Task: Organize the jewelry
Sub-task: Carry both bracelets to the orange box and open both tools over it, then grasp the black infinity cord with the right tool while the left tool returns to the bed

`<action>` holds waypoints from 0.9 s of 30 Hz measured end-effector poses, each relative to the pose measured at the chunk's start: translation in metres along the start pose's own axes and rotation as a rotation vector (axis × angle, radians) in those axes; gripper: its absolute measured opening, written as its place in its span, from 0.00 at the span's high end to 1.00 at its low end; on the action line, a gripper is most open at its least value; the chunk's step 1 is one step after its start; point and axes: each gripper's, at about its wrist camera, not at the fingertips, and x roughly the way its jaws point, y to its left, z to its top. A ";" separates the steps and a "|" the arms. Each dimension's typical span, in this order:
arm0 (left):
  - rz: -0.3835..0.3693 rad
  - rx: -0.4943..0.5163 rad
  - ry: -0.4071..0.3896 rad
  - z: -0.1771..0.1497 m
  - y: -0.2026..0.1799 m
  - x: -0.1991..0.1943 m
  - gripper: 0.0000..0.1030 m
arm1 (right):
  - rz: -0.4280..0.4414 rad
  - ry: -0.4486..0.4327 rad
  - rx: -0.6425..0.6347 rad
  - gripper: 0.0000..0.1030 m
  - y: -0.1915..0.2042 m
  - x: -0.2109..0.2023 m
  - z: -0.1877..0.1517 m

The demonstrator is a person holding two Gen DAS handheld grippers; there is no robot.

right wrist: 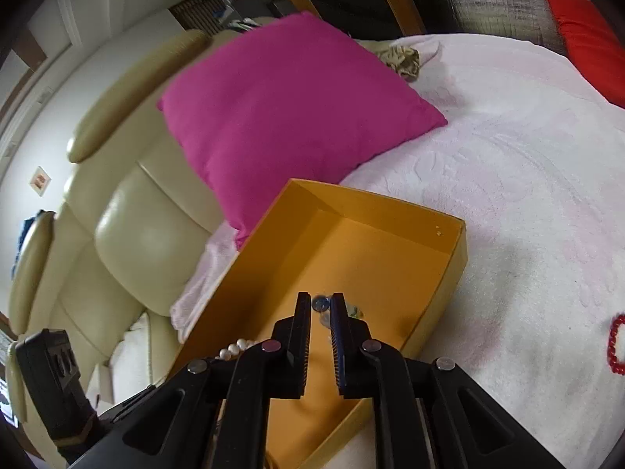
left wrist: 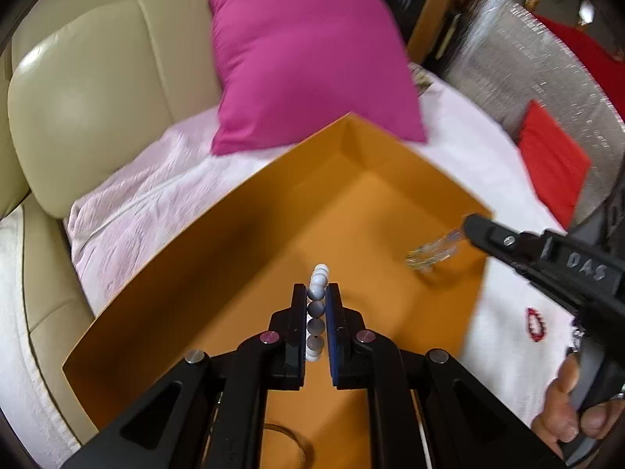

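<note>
Left wrist view: I read "DAS" on my right gripper (left wrist: 466, 226) | left gripper (left wrist: 317, 293) clamped on a white bead bracelet (left wrist: 318, 273) over the orange box (left wrist: 218, 242) | right pinched a clear bracelet (left wrist: 433, 250) there | red bracelet (right wrist: 615, 344) lay on white blanket (right wrist: 508, 195) | pink cushion (right wrist: 289, 109), beige sofa (right wrist: 148, 242).

The clear glassy bead strand (left wrist: 437, 248) hanging over the open orange cardboard box (left wrist: 218, 258) is motion-blurred; its beads cannot be counted. The small red bead bracelet (right wrist: 616, 346) on the white fleece blanket (right wrist: 527, 203) is cut by the picture's right edge.
</note>
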 end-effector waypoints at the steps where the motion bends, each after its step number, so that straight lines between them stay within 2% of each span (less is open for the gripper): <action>1: 0.012 -0.005 0.009 0.000 0.001 0.003 0.91 | 0.004 0.006 0.011 0.87 -0.003 0.001 0.001; 3: 0.044 -0.008 0.007 -0.002 0.004 0.002 0.87 | 0.013 0.005 0.041 0.77 -0.010 -0.003 0.002; 5: 0.073 -0.001 -0.014 -0.002 0.001 -0.004 0.70 | 0.039 -0.021 0.054 0.53 -0.017 -0.014 0.003; 7: 0.107 0.027 -0.062 -0.002 -0.008 -0.017 0.58 | 0.025 -0.082 0.047 0.47 -0.023 -0.033 0.004; 8: 0.119 0.042 -0.083 -0.002 -0.014 -0.023 0.53 | 0.017 -0.103 0.043 0.47 -0.027 -0.044 0.003; 10: 0.118 0.087 -0.138 -0.002 -0.033 -0.040 0.50 | 0.002 -0.135 0.041 0.47 -0.041 -0.069 0.000; 15: 0.060 0.220 -0.204 -0.012 -0.097 -0.070 0.41 | -0.072 -0.221 0.078 0.47 -0.095 -0.145 -0.022; 21: -0.001 0.351 -0.184 -0.041 -0.181 -0.073 0.40 | -0.179 -0.320 0.207 0.47 -0.186 -0.237 -0.066; 27: -0.057 0.456 -0.172 -0.068 -0.247 -0.056 0.40 | -0.202 -0.400 0.393 0.47 -0.273 -0.295 -0.109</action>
